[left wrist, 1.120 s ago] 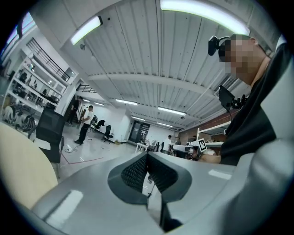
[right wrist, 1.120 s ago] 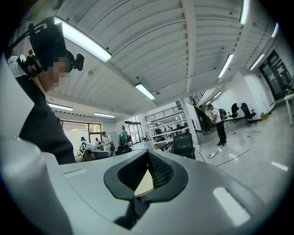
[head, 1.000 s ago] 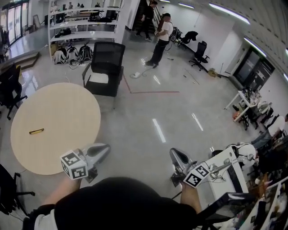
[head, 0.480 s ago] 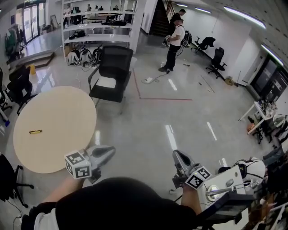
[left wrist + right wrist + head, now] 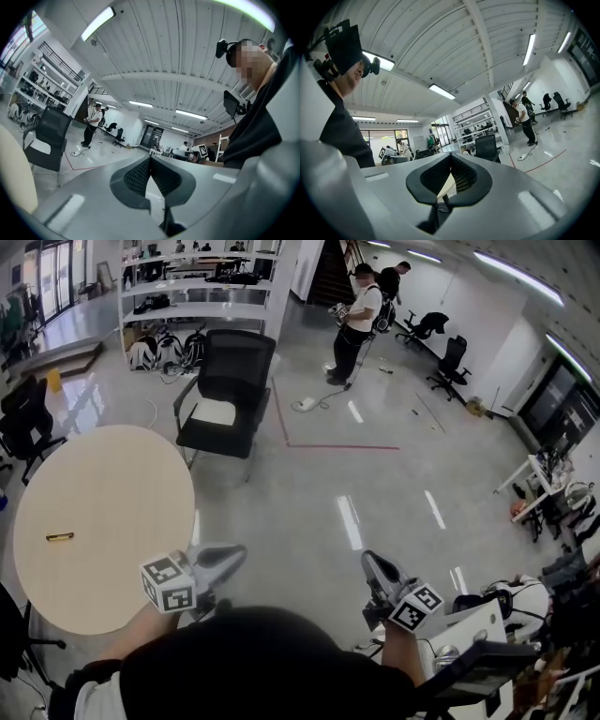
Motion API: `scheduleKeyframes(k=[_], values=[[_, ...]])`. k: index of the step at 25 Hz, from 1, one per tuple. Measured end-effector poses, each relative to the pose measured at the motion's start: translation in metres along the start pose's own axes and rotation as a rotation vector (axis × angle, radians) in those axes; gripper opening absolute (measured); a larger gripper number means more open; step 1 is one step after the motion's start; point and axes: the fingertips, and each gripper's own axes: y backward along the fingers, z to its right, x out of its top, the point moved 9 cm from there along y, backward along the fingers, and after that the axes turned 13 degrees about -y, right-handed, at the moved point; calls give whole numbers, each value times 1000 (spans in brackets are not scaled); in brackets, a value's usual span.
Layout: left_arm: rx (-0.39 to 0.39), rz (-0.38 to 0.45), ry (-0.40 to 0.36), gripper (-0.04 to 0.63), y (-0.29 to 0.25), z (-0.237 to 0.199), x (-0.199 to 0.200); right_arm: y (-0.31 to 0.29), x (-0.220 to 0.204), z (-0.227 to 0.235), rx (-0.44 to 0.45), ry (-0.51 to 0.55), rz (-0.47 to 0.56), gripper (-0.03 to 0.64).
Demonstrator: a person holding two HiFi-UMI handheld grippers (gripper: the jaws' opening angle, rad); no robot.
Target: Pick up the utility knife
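The utility knife [image 5: 59, 537], small and yellow, lies on the left part of a round beige table [image 5: 122, 484] in the head view. My left gripper [image 5: 232, 556] is held over the floor just right of the table's edge, well away from the knife, and is shut and empty. My right gripper [image 5: 368, 561] hangs further right over the floor, also shut with nothing in it. In the left gripper view the jaws [image 5: 150, 161] meet at their tips, and the table's rim [image 5: 13, 178] shows at the far left. The right gripper's jaws [image 5: 451, 160] meet too. The knife is not seen in either gripper view.
A black office chair [image 5: 227, 381] stands behind the table, with shelving [image 5: 197, 287] beyond it. A person [image 5: 352, 320] stands far off on the shiny floor near a red floor line [image 5: 337, 446]. Desks with clutter [image 5: 469, 634] are at my right. Another black chair [image 5: 23, 423] is at far left.
The whole scene has shifted in the head view: the table and knife now sit further left and lower, and the black chair is nearer. Both grippers keep their places in the picture, still shut.
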Motion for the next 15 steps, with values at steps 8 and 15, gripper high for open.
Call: scheduleKeyframes(k=[8,15], values=[[-18,39,8,0,3,-145,28,-145,51,-1,-6,93,0,15],[39,59,48,0,21,-222,23,-255,48,13,56,114,-117,15]])
